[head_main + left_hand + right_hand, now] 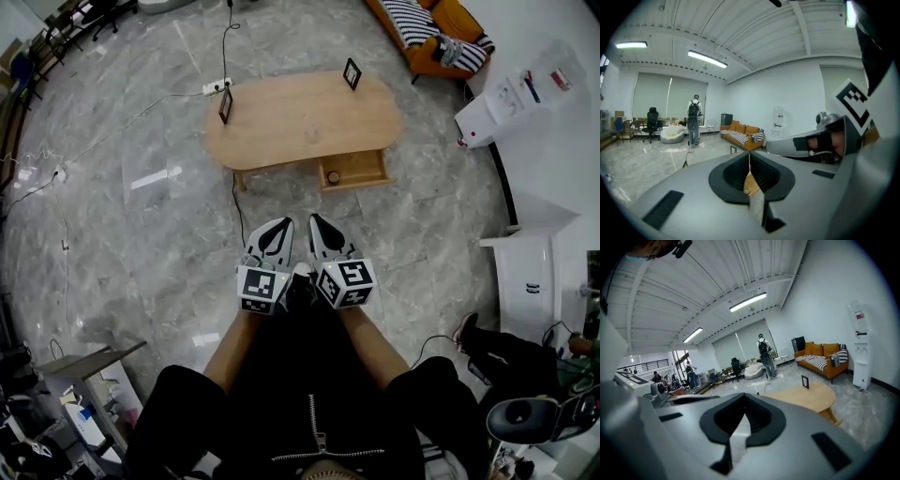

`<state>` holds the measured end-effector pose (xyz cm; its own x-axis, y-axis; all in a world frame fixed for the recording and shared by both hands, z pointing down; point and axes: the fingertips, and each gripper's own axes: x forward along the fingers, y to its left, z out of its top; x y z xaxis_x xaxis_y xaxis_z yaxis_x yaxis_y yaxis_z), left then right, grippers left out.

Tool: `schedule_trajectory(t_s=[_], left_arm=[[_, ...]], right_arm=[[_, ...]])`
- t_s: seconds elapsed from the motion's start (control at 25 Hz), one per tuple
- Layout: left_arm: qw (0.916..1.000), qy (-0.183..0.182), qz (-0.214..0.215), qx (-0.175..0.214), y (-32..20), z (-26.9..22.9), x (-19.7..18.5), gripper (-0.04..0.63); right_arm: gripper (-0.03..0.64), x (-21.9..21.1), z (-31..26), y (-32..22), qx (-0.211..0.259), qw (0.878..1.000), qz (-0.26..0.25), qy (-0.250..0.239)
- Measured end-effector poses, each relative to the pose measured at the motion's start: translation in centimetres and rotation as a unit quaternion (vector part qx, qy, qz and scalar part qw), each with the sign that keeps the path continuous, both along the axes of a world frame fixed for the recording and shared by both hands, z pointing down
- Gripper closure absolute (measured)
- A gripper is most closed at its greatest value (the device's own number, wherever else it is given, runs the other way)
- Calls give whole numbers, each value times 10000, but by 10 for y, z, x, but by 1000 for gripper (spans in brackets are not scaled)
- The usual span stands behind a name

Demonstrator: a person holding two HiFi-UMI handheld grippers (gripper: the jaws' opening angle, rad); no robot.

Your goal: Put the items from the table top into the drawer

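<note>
In the head view a light wooden table (300, 122) stands ahead on the marble floor. Two small black frames stand upright on it, one at its left edge (225, 105) and one at its far right (352, 73). Its drawer (356, 171) is pulled out at the front right, with a small round thing (333, 176) inside. My left gripper (279, 228) and right gripper (317, 223) hang side by side well short of the table, both shut with nothing in them. The right gripper view shows the table (801, 397) and one frame (805, 381) beyond the shut gripper (745, 401).
A power strip (217, 87) and cables lie on the floor behind the table. An orange sofa (431, 33) stands at the back right and a white unit (506, 103) along the right wall. A person with a backpack (693, 122) stands far off.
</note>
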<state>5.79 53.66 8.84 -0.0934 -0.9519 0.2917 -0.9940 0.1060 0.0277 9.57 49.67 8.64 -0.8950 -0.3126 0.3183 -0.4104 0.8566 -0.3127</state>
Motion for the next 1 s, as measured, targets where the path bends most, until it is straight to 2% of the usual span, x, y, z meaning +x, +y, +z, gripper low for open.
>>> schedule_trajectory(t_s=[0.08, 0.2, 0.36, 0.6, 0.8, 1.0], left_arm=[[9999, -119, -17, -26, -15, 0, -3, 580], [9999, 34, -106, 64, -36, -1, -8, 580], [10000, 56, -4, -35, -55, -3, -9, 580], [9992, -242, 188, -265, -86, -4, -16, 580], [9987, -289, 334, -269, -109, -3, -21, 580], [9982, -63, 514, -293, -132, 3, -33, 580]], right_arm=[[607, -1, 0, -18, 3, 10000, -38, 5], [607, -3, 3, -41, -60, 10000, -17, 21], [607, -2, 4, -59, -167, 9998, 100, -29], [607, 2, -1, -94, -221, 9987, 415, -175], [607, -1, 3, -116, -231, 9977, 630, -137], [607, -19, 15, -132, -297, 9969, 723, -10]])
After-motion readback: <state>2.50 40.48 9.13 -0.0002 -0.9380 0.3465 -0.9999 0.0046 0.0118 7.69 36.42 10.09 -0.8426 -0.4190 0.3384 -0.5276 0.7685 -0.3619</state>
